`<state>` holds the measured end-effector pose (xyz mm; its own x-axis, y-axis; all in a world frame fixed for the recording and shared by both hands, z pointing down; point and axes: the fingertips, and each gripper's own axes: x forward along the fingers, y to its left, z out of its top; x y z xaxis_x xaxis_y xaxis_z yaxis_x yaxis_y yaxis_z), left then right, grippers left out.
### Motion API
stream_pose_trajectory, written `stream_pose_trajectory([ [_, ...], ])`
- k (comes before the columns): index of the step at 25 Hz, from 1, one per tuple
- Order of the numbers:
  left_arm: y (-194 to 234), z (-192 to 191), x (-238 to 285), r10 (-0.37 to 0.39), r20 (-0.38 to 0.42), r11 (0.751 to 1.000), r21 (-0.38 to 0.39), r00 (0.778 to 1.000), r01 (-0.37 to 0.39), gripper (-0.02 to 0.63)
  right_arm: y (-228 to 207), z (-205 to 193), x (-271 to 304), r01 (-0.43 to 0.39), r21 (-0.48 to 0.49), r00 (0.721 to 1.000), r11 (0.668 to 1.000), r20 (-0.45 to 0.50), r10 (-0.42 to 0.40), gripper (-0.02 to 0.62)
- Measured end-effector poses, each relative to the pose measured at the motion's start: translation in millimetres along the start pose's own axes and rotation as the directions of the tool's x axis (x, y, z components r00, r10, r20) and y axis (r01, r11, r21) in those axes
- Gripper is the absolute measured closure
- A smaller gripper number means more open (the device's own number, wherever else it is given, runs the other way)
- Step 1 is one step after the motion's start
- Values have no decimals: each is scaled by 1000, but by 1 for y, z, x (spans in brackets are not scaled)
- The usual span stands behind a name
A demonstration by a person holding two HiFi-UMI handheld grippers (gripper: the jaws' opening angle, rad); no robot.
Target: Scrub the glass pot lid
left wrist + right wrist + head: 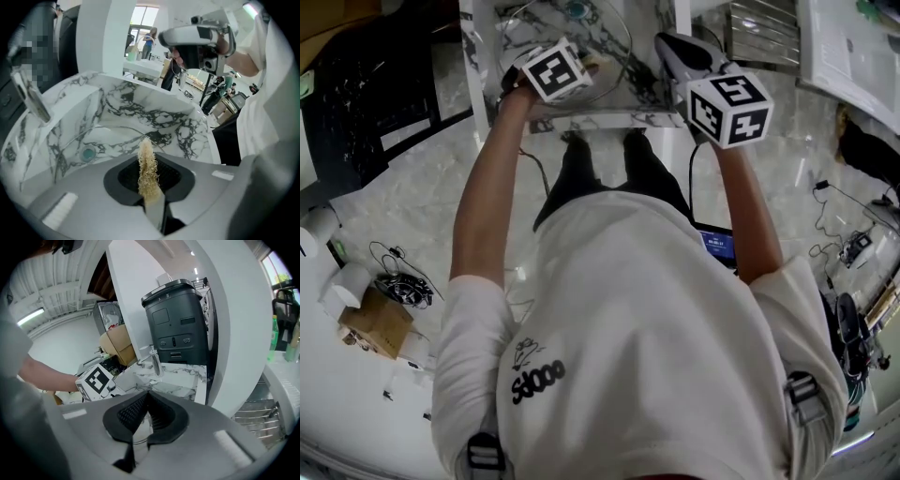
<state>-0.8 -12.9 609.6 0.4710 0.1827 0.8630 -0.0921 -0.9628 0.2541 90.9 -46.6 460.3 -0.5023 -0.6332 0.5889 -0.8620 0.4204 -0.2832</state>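
Observation:
A glass pot lid (105, 129) with a teal knob (87, 153) lies in the marble sink (178, 124); in the head view the lid's (581, 28) rim shows at the top. My left gripper (151, 190) is shut on a tan fibrous scrubber (146, 161), which sticks out over the lid's near edge. My right gripper (146, 397) is shut, its jaw tips meeting with nothing seen between them. It hangs above the sink's right side, and the left gripper view shows the right gripper (197, 35) high up. From above I see the left gripper (555, 70) and the right gripper (675, 47) side by side.
A chrome faucet (30, 96) stands at the sink's left rim. Behind the sink is a dark grey machine (180, 324) and a white pillar (239, 324). A wire rack (764, 33) sits to the right. A cardboard box (380, 323) and cables lie on the floor.

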Motion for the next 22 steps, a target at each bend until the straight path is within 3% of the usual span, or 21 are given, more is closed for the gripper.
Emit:
stream_pose_trajectory([
  [3, 20, 0, -36, 131, 99, 990, -73, 986, -124, 558, 1, 13, -8, 8, -13, 1000, 1000, 25, -8, 592],
  [7, 45, 1, -89, 304, 227, 944, -198, 925, -262, 558, 6, 31, -13, 10, -50, 999, 999, 53, -7, 592],
  [11, 57, 11, -144, 465, 334, 875, -313, 820, -369, 558, 16, 55, -20, 6, -96, 996, 995, 86, 2, 592],
  [15, 66, 23, -201, 605, 402, 792, -390, 687, -470, 557, 27, 90, -28, 19, -167, 991, 986, 137, 5, 592],
  [22, 64, 43, -290, 717, 480, 694, -433, 505, -574, 557, 44, 148, -52, 112, -306, 971, 946, 235, -39, 592],
])
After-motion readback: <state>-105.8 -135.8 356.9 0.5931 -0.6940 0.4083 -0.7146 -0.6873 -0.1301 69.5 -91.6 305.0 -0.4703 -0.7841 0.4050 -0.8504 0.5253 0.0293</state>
